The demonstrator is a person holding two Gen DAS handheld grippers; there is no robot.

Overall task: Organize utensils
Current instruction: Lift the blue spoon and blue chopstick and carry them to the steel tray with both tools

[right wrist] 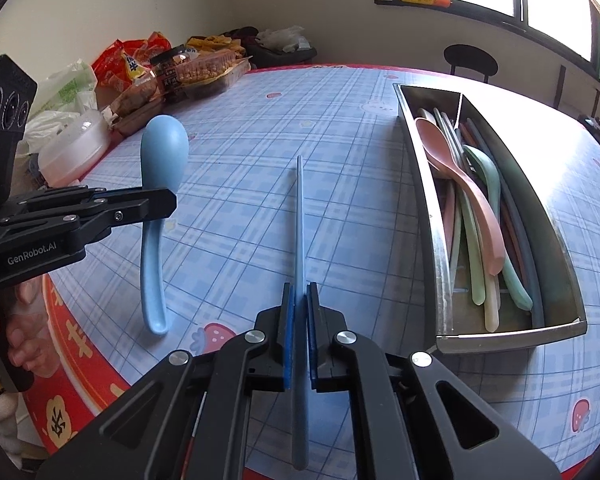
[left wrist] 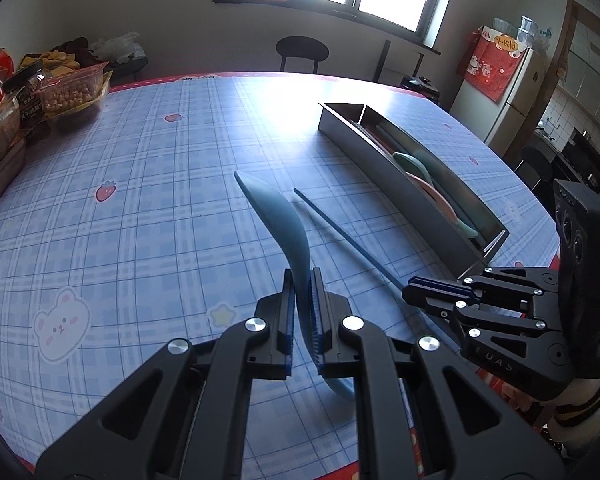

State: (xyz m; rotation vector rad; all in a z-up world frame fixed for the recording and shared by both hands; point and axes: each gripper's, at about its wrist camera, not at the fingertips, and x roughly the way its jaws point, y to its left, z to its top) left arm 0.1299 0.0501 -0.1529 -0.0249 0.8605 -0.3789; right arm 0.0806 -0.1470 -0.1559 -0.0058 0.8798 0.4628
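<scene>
My left gripper (left wrist: pixel 302 276) is shut on the handle of a blue spoon (left wrist: pixel 278 210), held above the table with its bowl pointing away. The same blue spoon (right wrist: pixel 162 152) appears at the left of the right wrist view, clamped in the left gripper (right wrist: pixel 168 200). My right gripper (right wrist: pixel 299 289) is shut on a blue chopstick (right wrist: pixel 299 216) that points forward over the table. In the left wrist view the right gripper (left wrist: pixel 410 290) and the chopstick (left wrist: pixel 340 232) sit to the right. A metal utensil tray (right wrist: pixel 428 216) holds pink and green spoons and several chopsticks.
A round table with a blue plaid cloth (left wrist: pixel 140 184) carries snack packets (left wrist: pixel 60 92) at its far left. A black chair (left wrist: pixel 302 54) stands behind the table under a window. A white fridge (left wrist: pixel 512 92) stands at the right. A hand (right wrist: pixel 4 320) grips the left tool.
</scene>
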